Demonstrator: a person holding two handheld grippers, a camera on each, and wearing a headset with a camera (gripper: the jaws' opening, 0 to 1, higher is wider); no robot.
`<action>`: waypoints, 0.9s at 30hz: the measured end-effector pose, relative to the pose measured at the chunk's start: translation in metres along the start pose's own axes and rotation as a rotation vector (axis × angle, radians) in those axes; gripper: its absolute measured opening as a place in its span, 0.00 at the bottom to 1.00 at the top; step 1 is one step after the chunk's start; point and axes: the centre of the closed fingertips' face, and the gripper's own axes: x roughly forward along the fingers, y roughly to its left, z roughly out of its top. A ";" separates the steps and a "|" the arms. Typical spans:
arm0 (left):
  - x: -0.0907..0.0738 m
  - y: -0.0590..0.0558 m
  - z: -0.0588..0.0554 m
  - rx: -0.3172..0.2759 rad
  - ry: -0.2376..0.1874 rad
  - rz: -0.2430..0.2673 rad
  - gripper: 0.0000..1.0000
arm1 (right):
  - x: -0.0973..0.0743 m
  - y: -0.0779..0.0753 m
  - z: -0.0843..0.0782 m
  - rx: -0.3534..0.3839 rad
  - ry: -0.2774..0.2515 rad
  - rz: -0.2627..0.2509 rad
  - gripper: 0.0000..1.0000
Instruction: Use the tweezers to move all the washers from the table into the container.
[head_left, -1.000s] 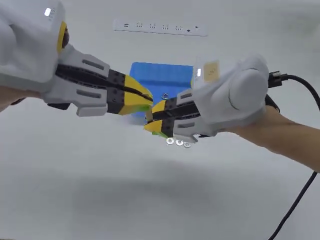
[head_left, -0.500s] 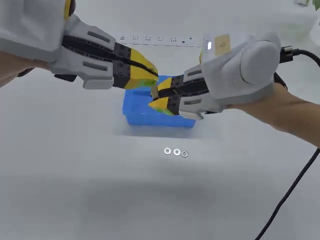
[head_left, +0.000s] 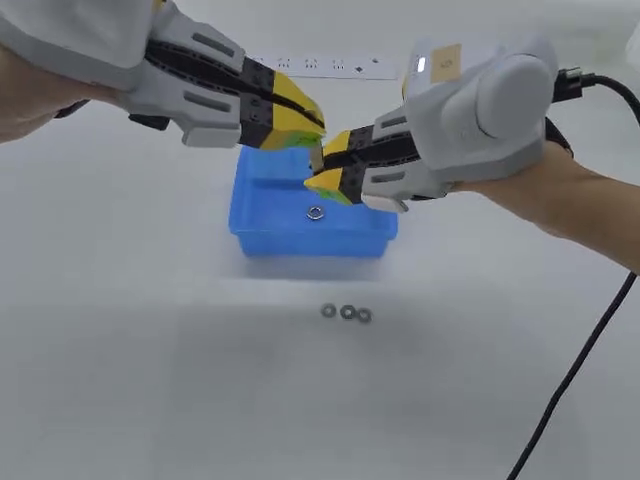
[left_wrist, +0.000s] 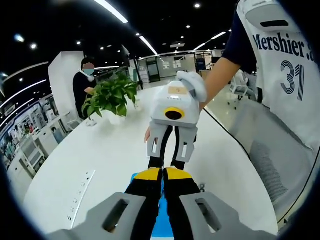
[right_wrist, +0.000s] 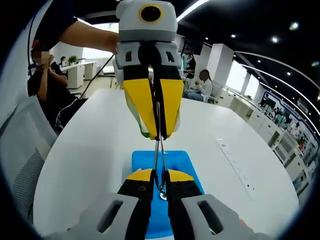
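Logged a shift vs 1 s ago. Saw left gripper (head_left: 312, 118) and right gripper (head_left: 318, 168) low in front of the row of washers (head_left: 347, 313) then. Find both now up over the container (head_left: 300, 243), tips nose to nose above its ctr. Allowed for the camera moving too, so can't split the two cleanly.

Counted three in the row on the table (head_left: 150, 350) then and now, side by side, touching or nearly so. Spotted one washer (head_left: 315, 212) on the container floor. Spotted one at approx the same spot 1 s ago, so prob. not a fresh drop. Read that as one in, three to go, prob. no pickup this pass.

Tongs, from right gripper view: see left gripper clamped on upper end of tweezers (right_wrist: 159, 150), w/ right gripper's jaws pressed in on the legs lower down. Both closed on the tool. Can't tell if tweezers' tips hold or touch anything, too small.

Placed the floor washer just below right gripper's tips in head view. Placed the row nearer the person, apart from the container's front wall, clear of both grippers.
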 end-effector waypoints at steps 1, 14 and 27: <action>0.003 0.003 -0.006 -0.006 0.007 0.000 0.05 | 0.003 -0.002 -0.003 0.003 0.004 -0.001 0.10; 0.025 0.011 -0.048 -0.065 0.061 -0.030 0.06 | 0.033 -0.005 -0.043 0.082 0.054 0.040 0.10; 0.027 0.009 -0.051 -0.087 0.066 -0.035 0.05 | 0.034 -0.003 -0.048 0.081 0.077 0.026 0.11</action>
